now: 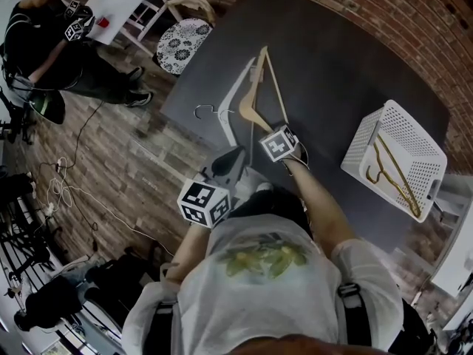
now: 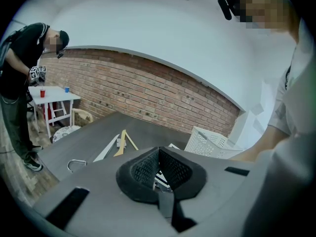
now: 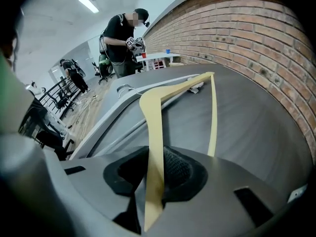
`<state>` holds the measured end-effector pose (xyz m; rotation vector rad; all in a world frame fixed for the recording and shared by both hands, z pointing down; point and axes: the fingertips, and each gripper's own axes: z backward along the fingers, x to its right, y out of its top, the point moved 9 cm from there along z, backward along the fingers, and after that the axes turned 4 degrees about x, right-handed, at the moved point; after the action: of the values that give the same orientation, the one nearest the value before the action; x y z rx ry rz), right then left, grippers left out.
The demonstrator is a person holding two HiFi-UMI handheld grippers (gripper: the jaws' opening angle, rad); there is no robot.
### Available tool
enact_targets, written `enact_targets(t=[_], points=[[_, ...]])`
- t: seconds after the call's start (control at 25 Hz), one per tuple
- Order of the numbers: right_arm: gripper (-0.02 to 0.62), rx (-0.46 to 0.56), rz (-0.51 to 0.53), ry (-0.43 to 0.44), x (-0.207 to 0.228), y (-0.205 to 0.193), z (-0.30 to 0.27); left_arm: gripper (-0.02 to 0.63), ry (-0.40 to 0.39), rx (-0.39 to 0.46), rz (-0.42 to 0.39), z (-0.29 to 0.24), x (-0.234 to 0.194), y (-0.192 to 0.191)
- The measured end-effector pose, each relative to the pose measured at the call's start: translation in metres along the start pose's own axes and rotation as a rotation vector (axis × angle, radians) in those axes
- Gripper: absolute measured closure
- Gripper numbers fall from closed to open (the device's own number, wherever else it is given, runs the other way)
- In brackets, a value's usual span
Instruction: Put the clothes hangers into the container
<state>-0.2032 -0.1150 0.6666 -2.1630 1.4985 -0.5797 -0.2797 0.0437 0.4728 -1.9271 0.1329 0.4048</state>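
Where the wooden hanger [image 1: 250,91] lies flat on the dark counter [image 1: 332,58], its near arm runs straight between the fingers of the right gripper [image 1: 277,132], which pinch it from both sides; in the right gripper view the pale arm [image 3: 152,132] passes through the pads of that gripper [image 3: 155,169] and stretches away toward the hanger's far corner. Just to the left of it lies a white hanger [image 1: 230,102], its metal hook [image 1: 203,111] pointing toward the counter's left edge, and the two hangers meet or overlap at their far ends. Well apart on the right stands the white perforated container [image 1: 362,150], with a gold-coloured hanger [image 1: 395,176] already lying inside it. The left gripper [image 1: 235,154] hangs over the near left part of the counter, its fingers pressed together at the tips with nothing between them, as the left gripper view [image 2: 159,154] shows. A brick wall [image 1: 384,28] borders the counter on the far and right sides, and another person [image 1: 44,43] stands at the far left on the wooden floor.
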Motion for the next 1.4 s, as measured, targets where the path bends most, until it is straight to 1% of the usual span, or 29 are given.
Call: enact_targets(t=[0.12,0.28,0.48,0.8,0.96,1.16,1.4], points=[[0.488,0.008,-0.002,0.018,0.001,0.003,0.008,0.578,-0.003,0.005,-0.005,0.000,0.003,0.001],[0.489,0.082,-0.023,0.039,0.003,0.016,0.025,0.578,-0.004,0.011,-0.015,-0.001,0.007,0.003],[0.489,0.139,0.020,0.007,-0.001,0.026,0.051,0.578,-0.015,0.026,-0.030,-0.001,0.015,0.005],[0.489,0.229,0.042,0.013,-0.009,0.037,0.101,0.578,-0.020,0.076,-0.057,0.006,0.030,0.017],[0.488,0.276,0.081,0.016,-0.018,0.042,0.135,0.578,-0.012,0.099,-0.064,0.018,0.037,0.020],[0.489,0.321,0.147,-0.013,-0.027,0.047,0.179,0.578,-0.021,0.120,-0.063,0.027,0.048,0.021],[0.489,0.364,0.157,-0.071,-0.026,0.036,0.227,0.578,-0.066,0.135,-0.069,0.022,0.067,0.020]])
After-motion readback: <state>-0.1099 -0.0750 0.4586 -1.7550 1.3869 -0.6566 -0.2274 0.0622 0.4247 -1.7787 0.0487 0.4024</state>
